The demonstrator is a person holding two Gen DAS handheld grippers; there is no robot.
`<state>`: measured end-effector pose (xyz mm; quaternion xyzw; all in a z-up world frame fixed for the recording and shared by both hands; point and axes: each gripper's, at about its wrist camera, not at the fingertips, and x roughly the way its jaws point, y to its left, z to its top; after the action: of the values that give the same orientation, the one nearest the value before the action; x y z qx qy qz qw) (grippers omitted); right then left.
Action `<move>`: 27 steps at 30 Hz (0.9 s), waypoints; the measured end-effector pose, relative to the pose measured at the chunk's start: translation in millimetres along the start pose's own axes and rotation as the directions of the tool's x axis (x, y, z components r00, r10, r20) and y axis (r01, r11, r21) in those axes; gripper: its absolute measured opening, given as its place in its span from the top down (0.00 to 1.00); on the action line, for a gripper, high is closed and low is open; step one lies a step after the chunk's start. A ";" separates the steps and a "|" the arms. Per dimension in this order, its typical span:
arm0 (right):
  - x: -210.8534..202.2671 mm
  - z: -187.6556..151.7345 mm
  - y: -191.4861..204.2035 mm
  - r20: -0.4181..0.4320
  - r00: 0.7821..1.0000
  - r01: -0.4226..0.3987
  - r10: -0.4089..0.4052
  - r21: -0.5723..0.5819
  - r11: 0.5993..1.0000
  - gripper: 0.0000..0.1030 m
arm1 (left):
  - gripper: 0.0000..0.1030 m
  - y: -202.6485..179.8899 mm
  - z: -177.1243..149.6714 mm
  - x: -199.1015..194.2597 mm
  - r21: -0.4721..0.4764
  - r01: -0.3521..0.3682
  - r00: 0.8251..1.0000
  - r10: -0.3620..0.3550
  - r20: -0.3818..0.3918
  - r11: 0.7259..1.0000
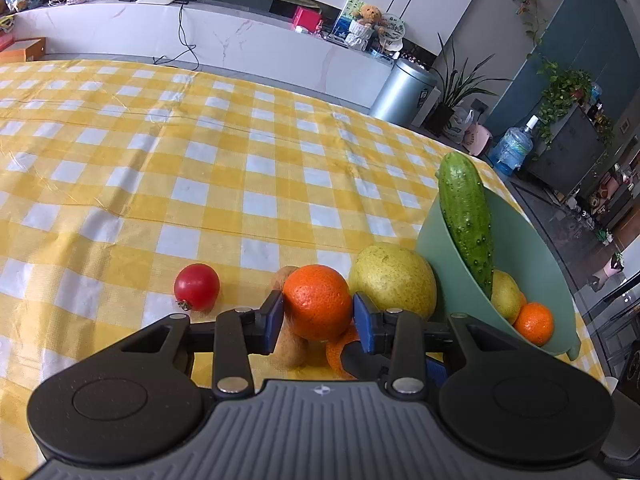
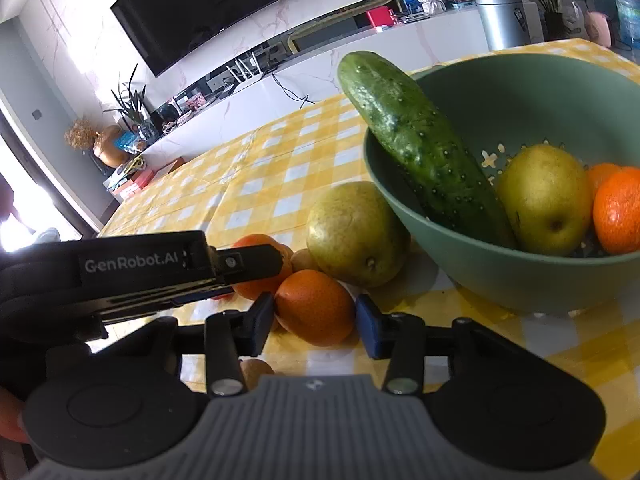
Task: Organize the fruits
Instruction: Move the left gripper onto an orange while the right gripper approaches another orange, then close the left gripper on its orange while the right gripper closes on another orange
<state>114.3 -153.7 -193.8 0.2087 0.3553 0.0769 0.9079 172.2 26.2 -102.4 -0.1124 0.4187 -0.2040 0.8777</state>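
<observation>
- Left fingers point(image 1: 274, 316) closed partway, pads pressed on both sides of an orange point(image 1: 318, 302); a firm hold by the look of it.
- Right fingers point(image 2: 262, 320) likewise partway closed, pads against both flanks of a second orange point(image 2: 314, 306), which sits on the cloth point(image 2: 256, 184); hard to tell how tightly.
- Both oranges near the table's front edge, just left of the bowl point(image 2: 520, 276), the two very close together.
- Likely light, round and firm, with a pebbled peel that gives good friction; slightly yielding, so only moderate squeeze needed.
- Best held across the widest part, as now; any higher or lower and liable to squirt out of the pads.
- Bowl already crowded: cucumber point(image 2: 416, 148) leaning across it and over the rim, a pear and oranges at the bottom. Free room looks to be at the near side, in front of the cucumber.
- Big pear point(image 2: 356, 234) on the cloth between oranges and bowl, touching or nearly touching the bowl wall; in the way of a low straight path, so probably a lift over it.
- Left gripper point(image 2: 180, 268) close above and beside the right gripper point(image 2: 315, 320); risk of collision if both move at once.
- Brown fruit point(image 1: 290, 346) under the left fingers, another beside the pear; easily nudged.
- Tomato point(image 1: 197, 286) off to the left, clear of everything.
</observation>
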 end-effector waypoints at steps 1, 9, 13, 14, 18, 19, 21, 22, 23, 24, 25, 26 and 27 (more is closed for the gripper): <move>-0.6 -0.3 0.3 0.000 1.000 0.002 -0.002 -0.005 1.000 0.60 | 0.59 -0.7 -0.1 -1.9 0.001 0.003 1.000 -0.003 0.005 1.000; -11.3 -0.6 6.7 0.020 1.000 0.014 -0.013 -0.044 0.999 0.61 | 0.59 -7.8 -3.1 -18.0 0.030 -0.039 0.999 0.038 0.022 0.999; -19.9 -2.5 11.0 0.022 0.999 0.026 -0.024 -0.078 0.997 0.61 | 0.59 -11.8 -4.7 -28.2 0.049 -0.075 0.997 0.074 0.031 0.996; -23.0 -2.4 11.6 0.024 0.999 0.026 -0.024 -0.085 0.996 0.61 | 0.59 -12.4 -4.9 -30.7 0.049 -0.079 0.997 0.078 0.030 0.996; -38.1 -3.6 14.4 0.040 0.999 0.026 -0.021 -0.120 0.992 0.61 | 0.59 -18.0 -6.8 -41.5 0.058 -0.087 0.996 0.085 0.029 0.995; -42.3 -3.6 14.8 0.044 0.999 0.026 -0.021 -0.126 0.992 0.61 | 0.59 -20.8 -7.8 -44.4 0.067 -0.091 0.995 0.089 0.034 0.994; -51.8 -3.3 14.8 0.055 0.998 0.025 -0.018 -0.136 0.990 0.61 | 0.59 -27.0 -9.5 -51.1 0.088 -0.101 0.994 0.097 0.045 0.991; -57.3 -3.3 14.3 0.062 0.998 0.025 -0.016 -0.140 0.990 0.61 | 0.59 -30.2 -9.9 -54.3 0.095 -0.103 0.994 0.099 0.050 0.990; -63.2 -3.1 14.2 0.070 0.997 0.025 -0.015 -0.145 0.989 0.62 | 0.59 -33.4 -10.0 -57.5 0.099 -0.104 0.994 0.099 0.054 0.990; -69.0 -3.1 13.5 0.079 0.997 0.026 -0.014 -0.150 0.988 0.62 | 0.59 -36.6 -10.2 -60.5 0.103 -0.103 0.994 0.097 0.057 0.989; -75.0 -3.1 13.0 0.089 0.996 0.027 -0.013 -0.155 0.988 0.62 | 0.59 -39.9 -10.2 -63.7 0.107 -0.101 0.994 0.095 0.062 0.989; -80.6 -2.7 12.3 0.099 0.995 0.029 -0.014 -0.158 0.987 0.62 | 0.59 -43.4 -10.4 -66.5 0.113 -0.099 0.994 0.092 0.067 0.989; -87.4 -2.5 12.0 0.109 0.994 0.031 -0.014 -0.160 0.987 0.62 | 0.59 -47.3 -10.8 -69.4 0.120 -0.098 0.993 0.090 0.071 0.988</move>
<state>48.4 -167.2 -136.7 0.1343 0.3010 0.0839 0.9404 112.0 15.1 -43.9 -0.0446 0.3812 -0.1839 0.9049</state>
